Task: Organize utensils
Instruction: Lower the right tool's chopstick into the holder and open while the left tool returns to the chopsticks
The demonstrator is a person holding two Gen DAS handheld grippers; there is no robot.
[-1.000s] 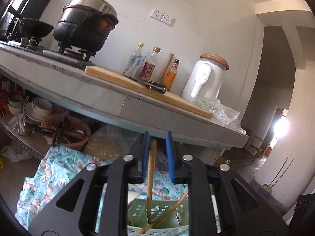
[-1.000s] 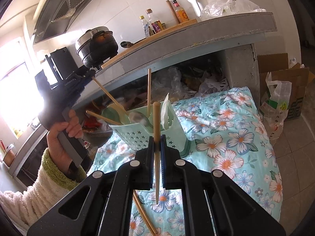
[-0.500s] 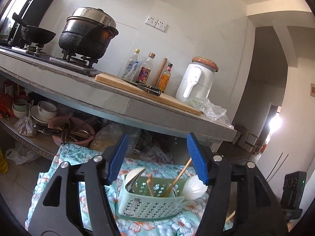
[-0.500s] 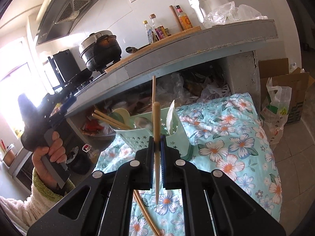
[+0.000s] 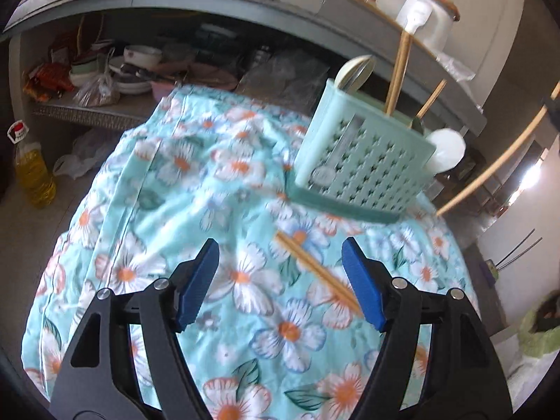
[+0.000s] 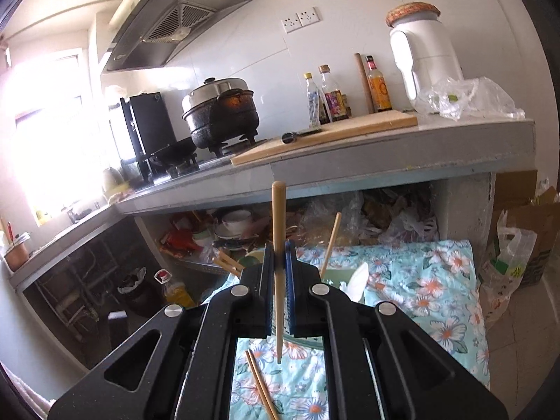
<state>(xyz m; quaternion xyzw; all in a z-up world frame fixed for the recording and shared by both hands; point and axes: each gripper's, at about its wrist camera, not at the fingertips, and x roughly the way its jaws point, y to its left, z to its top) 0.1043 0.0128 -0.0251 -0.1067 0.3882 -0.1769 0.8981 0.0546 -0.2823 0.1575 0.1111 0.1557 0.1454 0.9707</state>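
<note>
A mint green perforated utensil basket (image 5: 360, 164) stands on the floral cloth (image 5: 182, 189) with spoons and chopsticks sticking out of it. Loose wooden chopsticks (image 5: 315, 273) lie on the cloth in front of it. My left gripper (image 5: 281, 280) hangs just above them, its jaws opening, the blue pads on either side and not touching. My right gripper (image 6: 279, 255) is shut on one upright chopstick (image 6: 279, 210), also seen in the air at the right of the left wrist view (image 5: 497, 161). The right gripper hides most of the basket (image 6: 346, 274) in its own view.
A grey kitchen counter (image 6: 385, 154) runs behind, carrying a cutting board (image 6: 325, 136), a black pot (image 6: 220, 112), bottles and a white appliance (image 6: 425, 52). Bowls and bags fill the shelf below (image 5: 140, 66). An oil bottle (image 5: 33, 171) stands on the floor at the left.
My left gripper let go of the chopstick it held over the basket, opened wide and dropped toward the cloth. My right gripper rose with its chopstick; the left hand left its view.
</note>
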